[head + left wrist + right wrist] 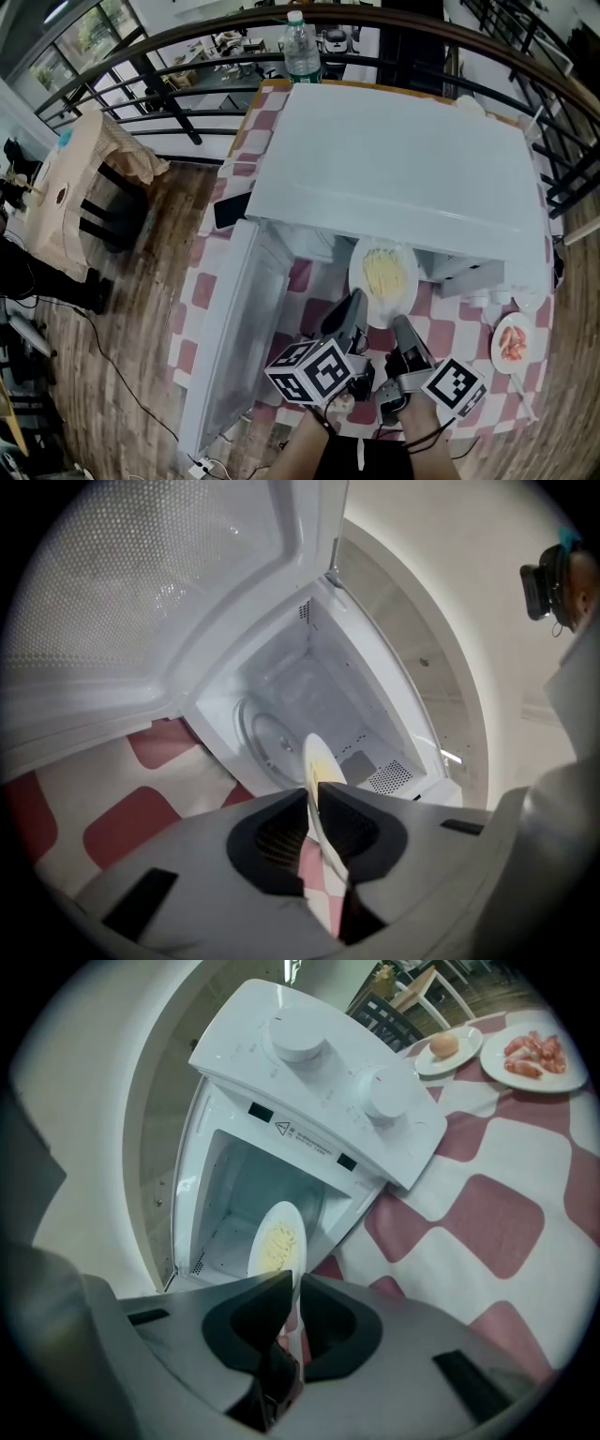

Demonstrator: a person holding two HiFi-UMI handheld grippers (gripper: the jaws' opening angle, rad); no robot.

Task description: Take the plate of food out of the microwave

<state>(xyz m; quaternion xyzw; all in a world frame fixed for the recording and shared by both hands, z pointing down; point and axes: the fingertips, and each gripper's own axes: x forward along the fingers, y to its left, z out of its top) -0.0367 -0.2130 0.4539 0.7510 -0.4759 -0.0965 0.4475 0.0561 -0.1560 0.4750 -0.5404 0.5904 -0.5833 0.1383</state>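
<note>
Pinching near rim of plate of food (382,277) with left gripper (350,311) and right gripper (401,330), jaws nearly together on the thin edge. Hangs at microwave (403,159) mouth, partly out. Risks: slipping from edge-only grip; tilting under uneven pull, spilling food.

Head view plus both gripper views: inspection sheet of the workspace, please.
Surface: red-and-white checked tablecloth.
Job's things: white microwave, door open; plate of food at its mouth.
Clutter: water bottle, plate of red food, plate with an egg.
Grippers: left gripper and right gripper both clamp the plate's rim.
Cables: cable on the floor.
Surroundings: wooden floor, railing.
</note>
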